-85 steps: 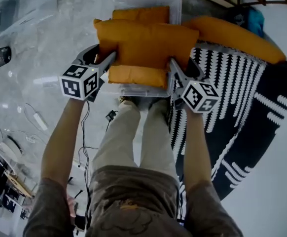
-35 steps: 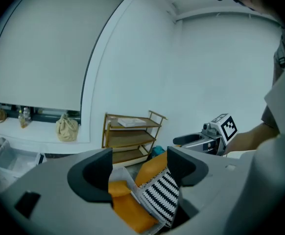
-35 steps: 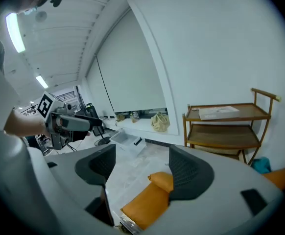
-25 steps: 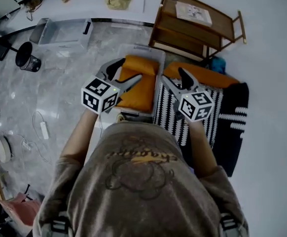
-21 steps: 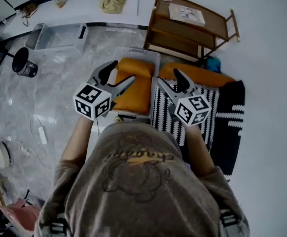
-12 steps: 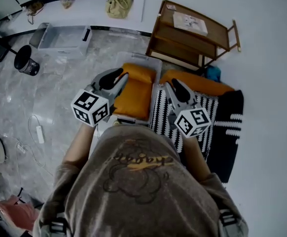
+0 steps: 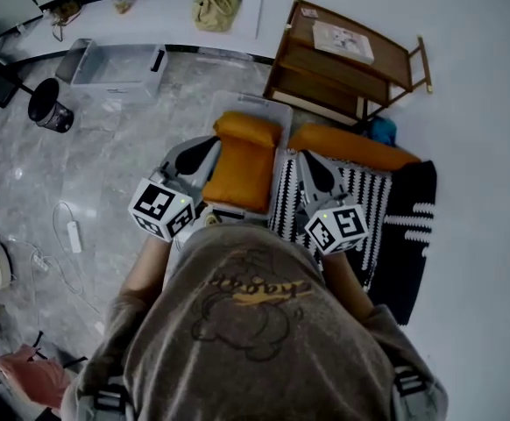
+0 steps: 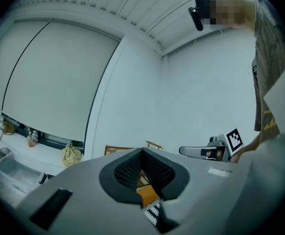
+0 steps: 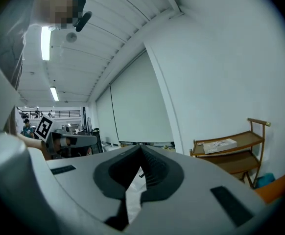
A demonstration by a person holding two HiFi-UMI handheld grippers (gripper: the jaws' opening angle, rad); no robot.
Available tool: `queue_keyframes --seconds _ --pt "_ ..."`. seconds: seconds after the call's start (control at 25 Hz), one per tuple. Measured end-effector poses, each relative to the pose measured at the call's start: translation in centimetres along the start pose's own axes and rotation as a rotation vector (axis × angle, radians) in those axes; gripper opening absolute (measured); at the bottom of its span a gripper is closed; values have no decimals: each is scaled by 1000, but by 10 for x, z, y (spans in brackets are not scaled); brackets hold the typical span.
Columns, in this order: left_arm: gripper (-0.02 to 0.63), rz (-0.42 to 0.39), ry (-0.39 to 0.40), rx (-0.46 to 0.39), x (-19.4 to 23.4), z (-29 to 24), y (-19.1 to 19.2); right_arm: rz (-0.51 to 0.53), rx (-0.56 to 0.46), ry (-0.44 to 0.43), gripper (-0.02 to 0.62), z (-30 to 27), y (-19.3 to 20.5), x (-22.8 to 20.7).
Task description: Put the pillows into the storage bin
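we see little of the clear plastic storage bin (image 7: 248,101): an orange fabric pillow (image 7: 242,160) inside covers it. a second orange pillow (image 7: 351,145) lies beside. left tool (image 7: 206,146) and right tool (image 7: 308,160) just closed, empty.

I count two tongs, the left tongs (image 7: 204,147) and the right tongs (image 7: 308,160). Each has just closed its jaws with nothing between them. There are two clear storage bins, the near bin (image 7: 237,100) and the far bin (image 7: 119,64) by the wall. One orange pillow (image 7: 351,143) lies on the rug (image 7: 369,191). The stacked pillows (image 7: 242,169) in the near bin look like two, but I can't tell whether more lie beneath. I also count one rug, one wooden shelf unit (image 7: 347,55) and one yellow bag (image 7: 217,5).
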State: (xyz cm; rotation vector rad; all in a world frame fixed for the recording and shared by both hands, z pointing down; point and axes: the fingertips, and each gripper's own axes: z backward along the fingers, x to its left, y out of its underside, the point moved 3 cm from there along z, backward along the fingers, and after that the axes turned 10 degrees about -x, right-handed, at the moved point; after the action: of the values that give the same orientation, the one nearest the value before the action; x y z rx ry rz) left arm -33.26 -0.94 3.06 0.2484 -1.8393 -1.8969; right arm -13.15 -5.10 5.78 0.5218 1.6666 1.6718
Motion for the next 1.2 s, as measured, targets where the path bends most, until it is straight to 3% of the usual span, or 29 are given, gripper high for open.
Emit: queue_keyframes --seconds 0.2,0.64,1.2 --pt "5 12 -62 8 11 11 21 15 16 -12 3 0 20 -1" --pt "5 35 -150 19 38 18 65 13 100 48 3 7 66 -25" --pt "5 47 -156 25 31 11 67 19 103 17 3 0 67 -22"
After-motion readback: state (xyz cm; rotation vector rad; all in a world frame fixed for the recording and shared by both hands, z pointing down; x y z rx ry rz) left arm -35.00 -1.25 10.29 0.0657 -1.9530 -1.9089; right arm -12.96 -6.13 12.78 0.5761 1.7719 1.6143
